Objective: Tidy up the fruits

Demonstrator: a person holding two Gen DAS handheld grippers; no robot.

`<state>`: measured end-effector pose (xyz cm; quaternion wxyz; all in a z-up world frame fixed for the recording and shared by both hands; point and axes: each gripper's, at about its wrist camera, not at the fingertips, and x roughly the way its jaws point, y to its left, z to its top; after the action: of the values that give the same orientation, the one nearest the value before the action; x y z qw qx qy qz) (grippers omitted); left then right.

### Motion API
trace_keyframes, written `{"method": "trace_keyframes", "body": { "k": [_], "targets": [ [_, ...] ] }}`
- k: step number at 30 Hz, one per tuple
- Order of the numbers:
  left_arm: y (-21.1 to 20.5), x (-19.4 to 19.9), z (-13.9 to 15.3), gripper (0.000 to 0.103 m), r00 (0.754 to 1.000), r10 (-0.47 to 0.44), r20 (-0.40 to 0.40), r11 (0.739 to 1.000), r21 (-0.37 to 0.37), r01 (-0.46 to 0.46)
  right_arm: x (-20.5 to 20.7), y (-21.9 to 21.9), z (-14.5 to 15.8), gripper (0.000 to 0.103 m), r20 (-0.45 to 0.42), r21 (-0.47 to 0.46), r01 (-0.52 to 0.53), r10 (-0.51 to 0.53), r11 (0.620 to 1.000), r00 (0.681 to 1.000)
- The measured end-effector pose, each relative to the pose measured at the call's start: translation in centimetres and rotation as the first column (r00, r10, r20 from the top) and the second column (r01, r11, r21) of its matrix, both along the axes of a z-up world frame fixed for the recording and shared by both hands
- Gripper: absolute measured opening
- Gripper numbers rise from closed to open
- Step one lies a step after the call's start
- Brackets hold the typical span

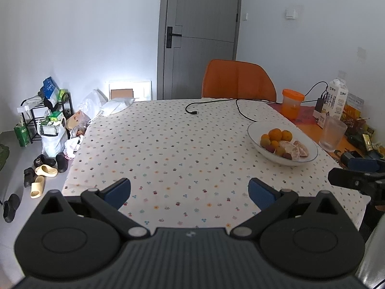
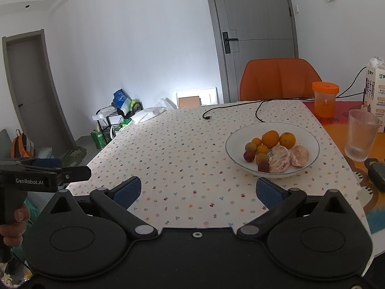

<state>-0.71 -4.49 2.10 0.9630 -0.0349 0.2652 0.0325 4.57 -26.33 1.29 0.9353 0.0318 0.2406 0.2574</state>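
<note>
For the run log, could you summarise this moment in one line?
left gripper: open, empty | right gripper: open, empty | fruits: in bowl

Home dining room: cloth-covered surface (image 1: pixel 168 144), orange chair (image 1: pixel 238 80), slippers (image 1: pixel 41 178) on floor, grey door (image 1: pixel 199 33).

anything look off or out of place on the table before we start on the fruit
One thing: a loose black cable trails across the tablecloth, its plug end lying unconnected behind the fruit bowl. Nothing is spilled or tipped. Both the left gripper and right gripper are open and empty.
</note>
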Motion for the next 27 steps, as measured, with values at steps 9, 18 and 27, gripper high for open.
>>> {"method": "trace_keyframes", "body": {
  "k": [9, 18, 27],
  "targets": [
    [0.10, 0.03, -0.03, 0.103, 1.000, 0.003, -0.001, 1.000, -0.004, -0.003, 0.03, -0.04, 0.00, 0.103, 0.004, -0.002, 0.001, -0.001, 1.000, 1.000],
    [0.19, -0.01, -0.02, 0.103, 1.000, 0.002, 0.002, 1.000, -0.006, -0.002, 0.08, -0.15, 0.01, 0.103, 0.007, -0.003, 0.000, 0.000, 1.000, 1.000],
    [0.24, -0.07, 0.06, 0.103, 1.000, 0.005, 0.004, 1.000, -0.006, -0.005, 0.07, -0.25, 0.08, 0.103, 0.009, -0.003, -0.002, 0.002, 1.000, 1.000]
  ]
}}
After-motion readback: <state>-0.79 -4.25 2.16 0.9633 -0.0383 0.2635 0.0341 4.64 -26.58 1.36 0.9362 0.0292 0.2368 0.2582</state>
